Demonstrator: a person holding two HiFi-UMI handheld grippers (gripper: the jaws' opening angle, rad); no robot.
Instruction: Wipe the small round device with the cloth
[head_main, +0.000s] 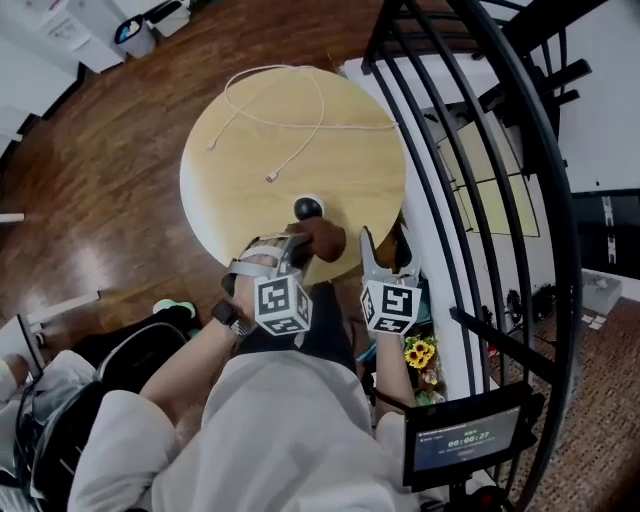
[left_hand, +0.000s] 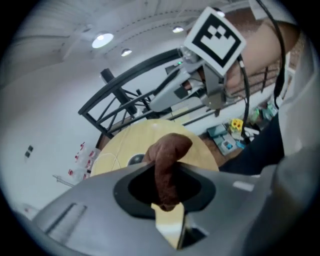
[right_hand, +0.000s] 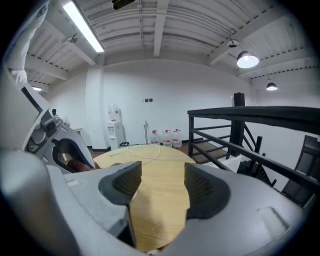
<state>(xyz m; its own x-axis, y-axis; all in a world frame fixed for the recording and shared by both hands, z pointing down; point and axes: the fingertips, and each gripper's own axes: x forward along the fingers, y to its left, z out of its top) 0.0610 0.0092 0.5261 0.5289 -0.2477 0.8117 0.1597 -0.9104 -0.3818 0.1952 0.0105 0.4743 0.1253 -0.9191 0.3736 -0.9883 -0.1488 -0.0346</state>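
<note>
The small round device (head_main: 308, 208) is black and white and sits near the front edge of the round wooden table (head_main: 250, 160); a part of the device (left_hand: 135, 160) shows past the cloth in the left gripper view. My left gripper (head_main: 300, 243) is shut on a brown cloth (head_main: 322, 238), which sticks out of its jaws just in front of the device. The cloth (left_hand: 167, 167) fills the gap between the left jaws. My right gripper (head_main: 385, 262) hangs open and empty at the table's front right edge, its jaws (right_hand: 161, 184) apart over bare wood.
A white cable (head_main: 290, 120) loops across the far half of the table. A black stair railing (head_main: 470, 190) runs close along the right. Small items with yellow flowers (head_main: 420, 352) sit low at the right. Wooden floor (head_main: 90, 200) lies to the left.
</note>
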